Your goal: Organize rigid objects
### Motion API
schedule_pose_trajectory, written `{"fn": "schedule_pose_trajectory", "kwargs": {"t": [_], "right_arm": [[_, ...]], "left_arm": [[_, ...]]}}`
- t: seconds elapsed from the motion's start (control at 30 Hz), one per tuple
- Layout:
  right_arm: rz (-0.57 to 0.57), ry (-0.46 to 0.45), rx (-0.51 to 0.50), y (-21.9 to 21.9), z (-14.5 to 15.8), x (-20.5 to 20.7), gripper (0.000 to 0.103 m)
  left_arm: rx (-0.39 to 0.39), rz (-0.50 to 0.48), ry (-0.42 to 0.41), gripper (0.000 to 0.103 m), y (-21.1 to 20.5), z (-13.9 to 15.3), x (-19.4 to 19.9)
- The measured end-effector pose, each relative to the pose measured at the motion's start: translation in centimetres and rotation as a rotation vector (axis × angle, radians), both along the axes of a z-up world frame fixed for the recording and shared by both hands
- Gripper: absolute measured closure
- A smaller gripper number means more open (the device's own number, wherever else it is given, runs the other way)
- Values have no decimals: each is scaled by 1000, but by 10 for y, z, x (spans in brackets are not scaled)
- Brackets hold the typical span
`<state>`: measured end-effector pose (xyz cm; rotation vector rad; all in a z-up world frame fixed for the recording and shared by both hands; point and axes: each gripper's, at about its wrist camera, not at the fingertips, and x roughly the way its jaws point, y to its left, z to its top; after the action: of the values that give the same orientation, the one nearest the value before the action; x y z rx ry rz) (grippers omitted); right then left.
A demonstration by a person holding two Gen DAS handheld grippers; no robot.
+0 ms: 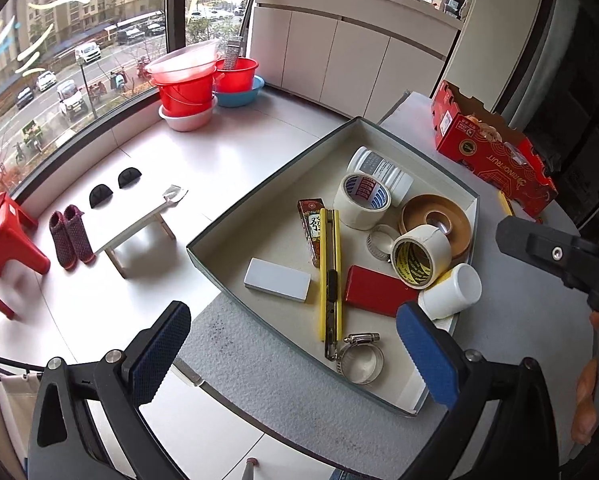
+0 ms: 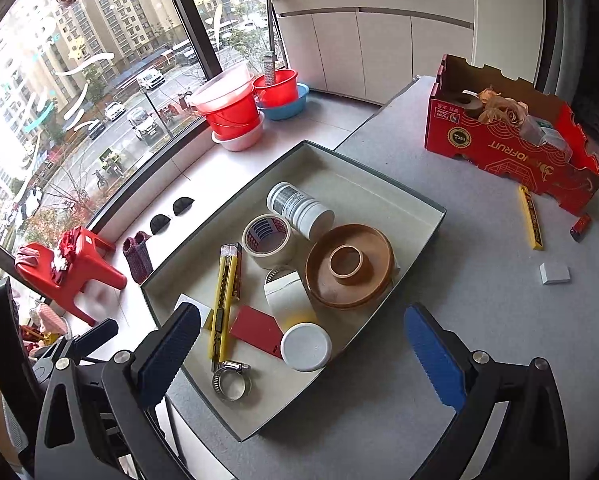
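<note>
A shallow grey tray (image 1: 259, 196) on the grey table holds a white bottle (image 1: 383, 170), two tape rolls (image 1: 361, 200) (image 1: 419, 256), a brown ring (image 1: 437, 220), a yellow utility knife (image 1: 330, 276), a red card (image 1: 375, 290), a white block (image 1: 277, 279), a white jar (image 1: 453, 290) and a hose clamp (image 1: 359, 358). My left gripper (image 1: 293, 314) hovers open above the tray's near end with nothing between its fingers. In the right wrist view my right gripper (image 2: 302, 316) is open too, above the tray (image 2: 379, 178) and white jar (image 2: 305, 346), holding nothing.
A red cardboard box (image 2: 511, 148) with dried flowers stands at the table's far right. Beside it lie a second yellow knife (image 2: 531, 218), a small red item (image 2: 581, 226) and a small white block (image 2: 554, 273). Red buckets (image 1: 187, 88), a red stool (image 1: 7, 240) and a low table stand on the floor at left.
</note>
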<state>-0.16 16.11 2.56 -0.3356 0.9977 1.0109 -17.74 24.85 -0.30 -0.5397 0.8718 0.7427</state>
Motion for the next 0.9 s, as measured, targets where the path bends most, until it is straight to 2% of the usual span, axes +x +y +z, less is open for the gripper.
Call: {"fn": "schedule_pose_trajectory", "kwargs": {"t": [0.13, 0.47, 0.9], "right_arm": [[1, -17, -22, -1, -1, -3, 1], [18, -39, -50, -5, 1, -9, 1], [32, -38, -64, -6, 0, -13, 1]], "left_arm": [[-6, -1, 26, 0, -2, -2, -3], [31, 2, 28, 0, -9, 4, -6], [21, 8, 51, 0, -12, 1, -5]]}}
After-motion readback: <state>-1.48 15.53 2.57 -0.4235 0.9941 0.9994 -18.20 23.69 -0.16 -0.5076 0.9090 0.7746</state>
